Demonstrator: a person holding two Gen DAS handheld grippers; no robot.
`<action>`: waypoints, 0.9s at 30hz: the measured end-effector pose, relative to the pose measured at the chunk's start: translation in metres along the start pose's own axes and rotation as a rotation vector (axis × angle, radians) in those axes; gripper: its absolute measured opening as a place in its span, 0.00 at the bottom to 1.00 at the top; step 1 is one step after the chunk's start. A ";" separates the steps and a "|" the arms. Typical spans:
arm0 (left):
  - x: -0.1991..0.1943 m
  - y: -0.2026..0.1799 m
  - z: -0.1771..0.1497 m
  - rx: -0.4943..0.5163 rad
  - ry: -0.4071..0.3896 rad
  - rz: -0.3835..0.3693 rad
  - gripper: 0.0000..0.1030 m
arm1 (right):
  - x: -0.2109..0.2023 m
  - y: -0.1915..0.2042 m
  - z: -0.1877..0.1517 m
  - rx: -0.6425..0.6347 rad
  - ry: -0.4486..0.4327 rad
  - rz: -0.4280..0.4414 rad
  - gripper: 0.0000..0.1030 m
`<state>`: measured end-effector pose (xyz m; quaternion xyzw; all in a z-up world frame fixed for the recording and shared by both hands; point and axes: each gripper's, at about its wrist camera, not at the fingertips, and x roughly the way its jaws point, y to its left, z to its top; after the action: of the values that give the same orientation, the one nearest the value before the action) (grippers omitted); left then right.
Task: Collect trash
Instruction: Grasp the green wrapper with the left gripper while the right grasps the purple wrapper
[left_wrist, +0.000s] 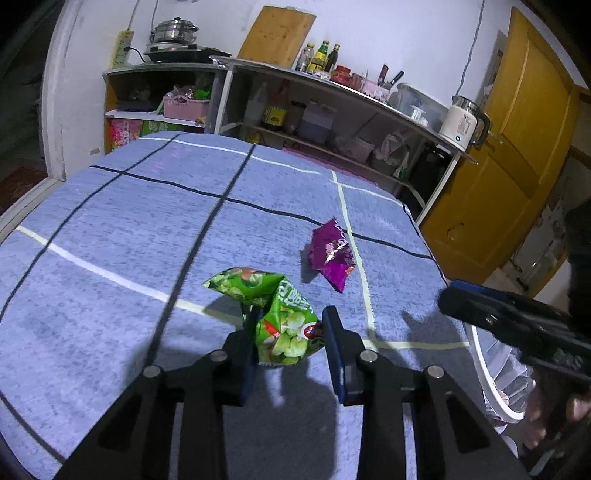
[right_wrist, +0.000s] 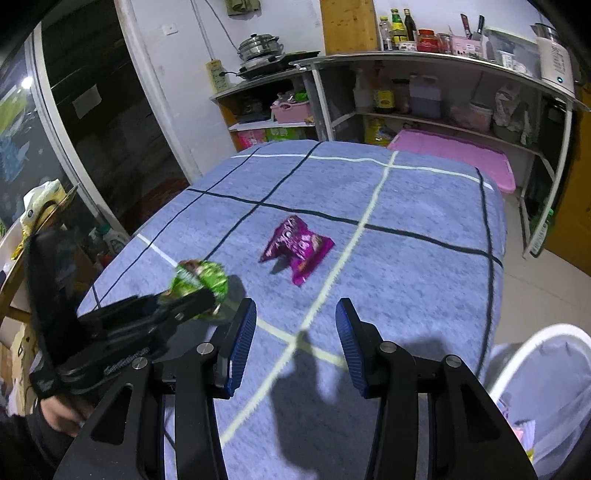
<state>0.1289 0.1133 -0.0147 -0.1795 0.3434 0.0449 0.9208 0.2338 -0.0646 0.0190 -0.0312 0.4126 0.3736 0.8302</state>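
My left gripper (left_wrist: 291, 321) is shut on a crumpled green snack bag (left_wrist: 275, 317) and holds it just above the blue checked tablecloth (left_wrist: 129, 236). The right wrist view shows the same bag (right_wrist: 201, 278) pinched in the left gripper (right_wrist: 192, 299). A purple snack wrapper (left_wrist: 332, 254) lies on the cloth further ahead and to the right; it is also in the right wrist view (right_wrist: 299, 249), ahead of my right gripper (right_wrist: 295, 325), which is open and empty above the cloth.
A white mesh trash basket (right_wrist: 532, 376) stands at the table's right front edge, also in the left wrist view (left_wrist: 495, 373). Kitchen shelves (left_wrist: 332, 110) with bottles and a kettle (left_wrist: 463, 122) line the far wall. A pink mat (right_wrist: 454, 155) lies behind the table.
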 end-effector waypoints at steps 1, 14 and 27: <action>-0.002 0.003 0.000 -0.004 -0.004 0.001 0.32 | 0.003 0.001 0.003 0.002 0.005 0.001 0.45; -0.011 0.029 -0.002 -0.039 -0.021 -0.007 0.32 | 0.057 0.013 0.036 -0.033 0.049 -0.037 0.52; -0.005 0.040 -0.005 -0.059 -0.008 -0.023 0.32 | 0.108 0.007 0.047 0.011 0.089 -0.109 0.52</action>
<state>0.1141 0.1490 -0.0268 -0.2102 0.3360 0.0450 0.9170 0.3017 0.0214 -0.0243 -0.0658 0.4489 0.3241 0.8301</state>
